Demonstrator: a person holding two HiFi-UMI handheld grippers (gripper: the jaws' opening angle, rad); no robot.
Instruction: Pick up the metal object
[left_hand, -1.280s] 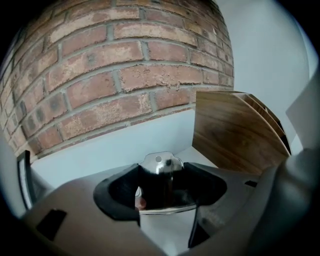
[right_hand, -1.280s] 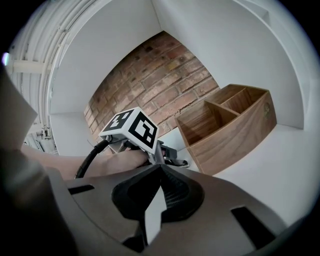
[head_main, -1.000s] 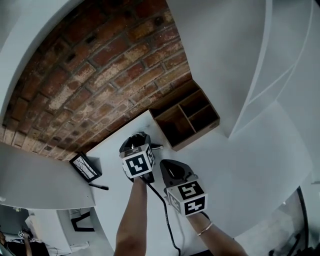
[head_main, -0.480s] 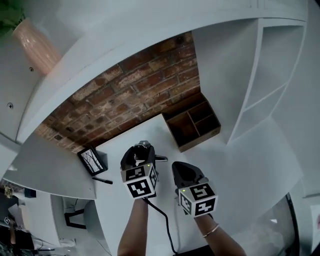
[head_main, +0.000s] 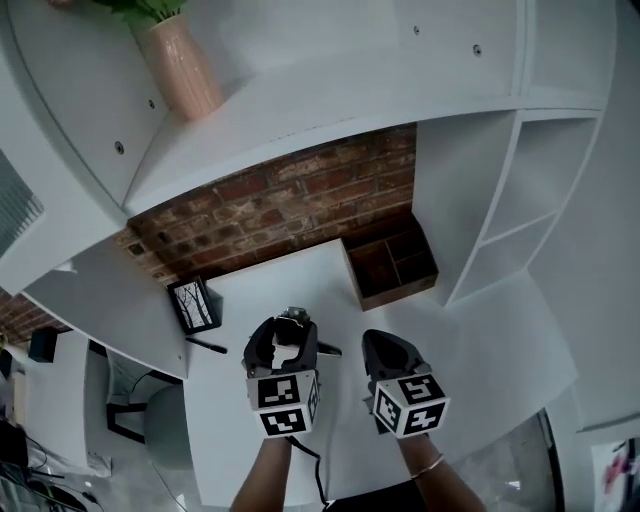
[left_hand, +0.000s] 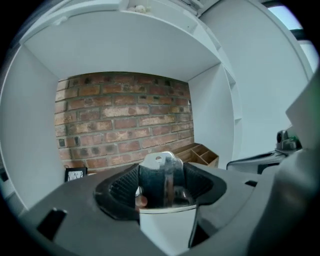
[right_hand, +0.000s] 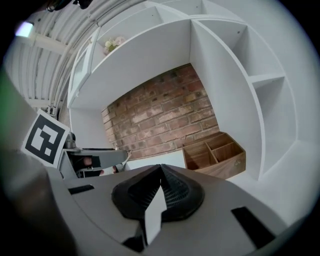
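Observation:
My left gripper (head_main: 291, 330) is shut on a shiny metal object (left_hand: 161, 175) with a small hole near its top. The piece stands upright between the black pads (left_hand: 120, 189) in the left gripper view. In the head view the metal object (head_main: 294, 317) pokes out of the jaw tips above the white desk (head_main: 330, 285). My right gripper (head_main: 385, 350) hovers just to the right, shut with nothing between its pads (right_hand: 172, 192). The left gripper (right_hand: 95, 159) shows from the side in the right gripper view.
A wooden compartment box (head_main: 392, 267) stands at the back right of the desk against the brick wall (head_main: 280, 210). A small framed picture (head_main: 195, 305) leans at the back left, a black pen (head_main: 205, 345) beside it. A pink vase (head_main: 183, 68) sits on the shelf overhead.
The head view has tilted up, bringing the shelf and vase into sight. Both grippers have sunk lower in the frame. The left one keeps hold of the metal piece.

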